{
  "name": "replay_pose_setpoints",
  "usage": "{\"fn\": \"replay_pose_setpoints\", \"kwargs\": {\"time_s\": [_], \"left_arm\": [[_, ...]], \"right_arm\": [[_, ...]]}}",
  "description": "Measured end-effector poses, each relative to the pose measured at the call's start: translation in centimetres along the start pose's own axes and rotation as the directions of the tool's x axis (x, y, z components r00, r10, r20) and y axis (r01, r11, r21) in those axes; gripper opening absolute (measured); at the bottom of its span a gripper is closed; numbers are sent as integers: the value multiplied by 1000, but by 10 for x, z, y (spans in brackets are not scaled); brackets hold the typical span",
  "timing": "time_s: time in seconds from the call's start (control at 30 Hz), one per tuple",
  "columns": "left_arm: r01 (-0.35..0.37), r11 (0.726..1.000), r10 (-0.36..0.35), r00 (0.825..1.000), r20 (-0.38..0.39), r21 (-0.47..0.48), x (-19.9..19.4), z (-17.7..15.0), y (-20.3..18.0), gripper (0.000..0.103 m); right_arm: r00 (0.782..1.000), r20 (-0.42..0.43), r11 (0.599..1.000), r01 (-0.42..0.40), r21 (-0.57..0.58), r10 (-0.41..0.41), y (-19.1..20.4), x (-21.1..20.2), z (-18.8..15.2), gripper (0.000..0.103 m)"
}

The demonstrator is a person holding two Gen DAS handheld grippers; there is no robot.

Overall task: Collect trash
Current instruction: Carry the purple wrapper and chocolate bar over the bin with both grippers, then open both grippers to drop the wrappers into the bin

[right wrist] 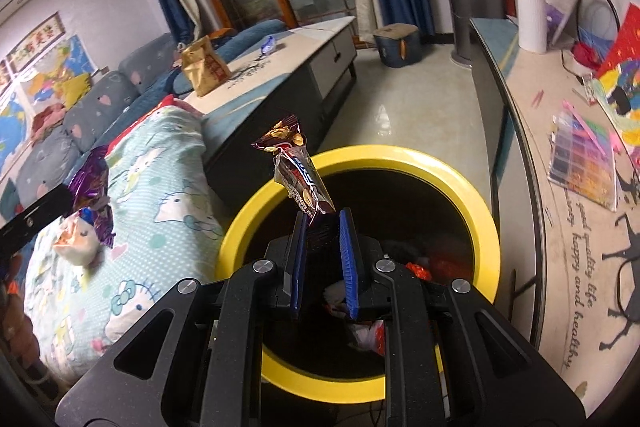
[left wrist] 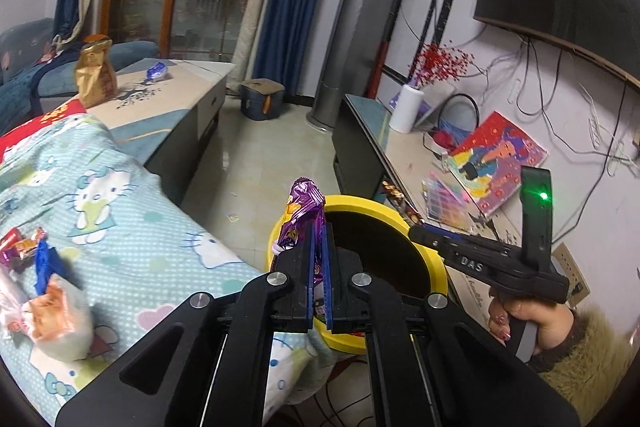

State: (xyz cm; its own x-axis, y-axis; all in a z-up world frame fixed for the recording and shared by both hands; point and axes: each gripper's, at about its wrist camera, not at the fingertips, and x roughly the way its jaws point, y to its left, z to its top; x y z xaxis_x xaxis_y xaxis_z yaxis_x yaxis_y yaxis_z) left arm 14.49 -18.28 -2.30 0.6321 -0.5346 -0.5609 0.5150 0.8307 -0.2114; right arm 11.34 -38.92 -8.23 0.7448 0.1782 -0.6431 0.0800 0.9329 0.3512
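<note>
With purple wrapper [left wrist: 305, 215] pinched in left gripper [left wrist: 319, 239] and brown wrapper [right wrist: 298, 171] in right gripper [right wrist: 324, 227], centre over yellow bin [right wrist: 478, 195], then release.

Cartoon-print bedspread [left wrist: 132, 211] bears loose wrappers [left wrist: 24, 247]; yellow bin [right wrist: 476, 203] on floor [left wrist: 256, 163]

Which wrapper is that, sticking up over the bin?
Find the yellow-rimmed bin on the floor beside the cartoon-cat blanket. Above its near rim, the right gripper pinches a brown snack wrapper. Its neighbour in the other gripper is purple.
</note>
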Motion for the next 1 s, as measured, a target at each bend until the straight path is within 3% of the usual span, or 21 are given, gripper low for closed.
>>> {"fn": "replay_pose_setpoints", "kwargs": {"time_s": [0.63,0.73,0.77,0.8,0.83,0.9,1.0], "left_arm": [[119,989,-112,990,-90,83,46,-27,-42,4],[133,987,-123,987,-106,86,55,-29,-44,4],[136,987,-126,986,-109,84,57,-29,-44,6],[143,987,-134,984,-120,73,62,-29,-42,17],[140,989,-132,984,-122,54,65,-29,-39,44],[131,991,-129,985,-110,12,67,-28,-30,82],[98,995,-99,991,-91,-6,63,-29,-22,95]], "right_arm": [[997,-66,992,55,110,-48,-39,19,-13,12],[997,-65,989,50,137,-41,-44,19,-13,15],[997,-62,987,47,155,-38,-47,19,-13,23],[998,-58,985,47,166,-38,-49,18,-13,30],[998,-50,982,54,181,-46,-51,16,-13,42],[998,-40,980,56,190,-49,-53,13,-12,47],[998,-25,980,67,188,-64,-51,9,-10,53]]}}
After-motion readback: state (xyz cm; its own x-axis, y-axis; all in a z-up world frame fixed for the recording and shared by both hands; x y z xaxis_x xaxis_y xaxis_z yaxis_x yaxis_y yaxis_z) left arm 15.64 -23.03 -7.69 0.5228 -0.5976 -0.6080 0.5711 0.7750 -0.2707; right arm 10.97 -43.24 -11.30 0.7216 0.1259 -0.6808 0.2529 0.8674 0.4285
